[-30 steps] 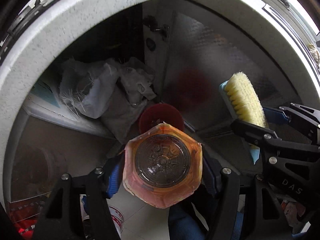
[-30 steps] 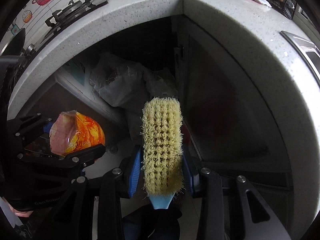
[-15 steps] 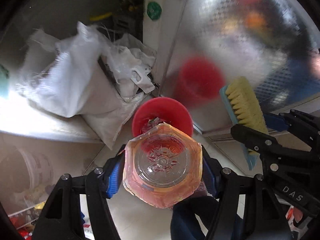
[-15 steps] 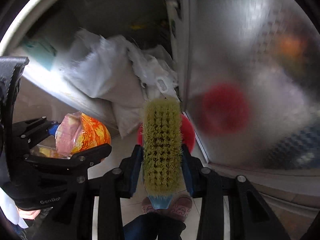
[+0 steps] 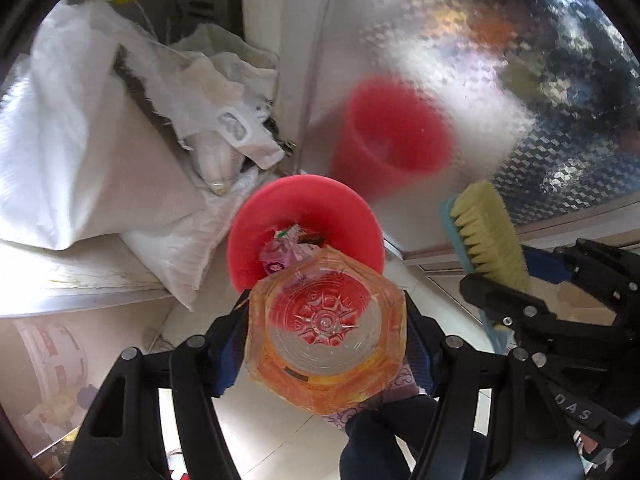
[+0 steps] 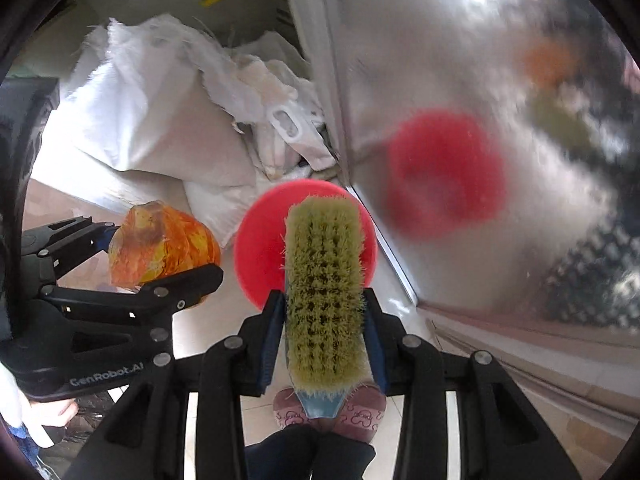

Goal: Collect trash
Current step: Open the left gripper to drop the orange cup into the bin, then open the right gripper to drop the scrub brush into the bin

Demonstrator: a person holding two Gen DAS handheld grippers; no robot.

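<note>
My left gripper (image 5: 326, 330) is shut on an orange-labelled clear plastic jar (image 5: 326, 336), seen bottom-on, right above the near rim of a red bin (image 5: 276, 216) on the floor. The bin holds some crumpled wrappers (image 5: 286, 248). In the right wrist view the jar (image 6: 160, 244) sits left of the red bin (image 6: 260, 248). My right gripper (image 6: 325, 316) is shut on a scrubbing brush (image 6: 325, 280) with yellow bristles and a blue back, held over the bin; the brush (image 5: 488, 236) also shows at the right of the left wrist view.
White woven sacks (image 5: 92, 128) are piled left of the bin against a low ledge. A shiny patterned metal cabinet door (image 5: 500, 60) stands right behind the bin and mirrors it. A person's slippers (image 6: 328, 408) and dark trouser legs are below the grippers on the tiled floor.
Both grippers have dropped from beside the countertop edge down towards the floor. The red bin has grown larger and nearer, and the counter has left the view. Both grips are unchanged.
</note>
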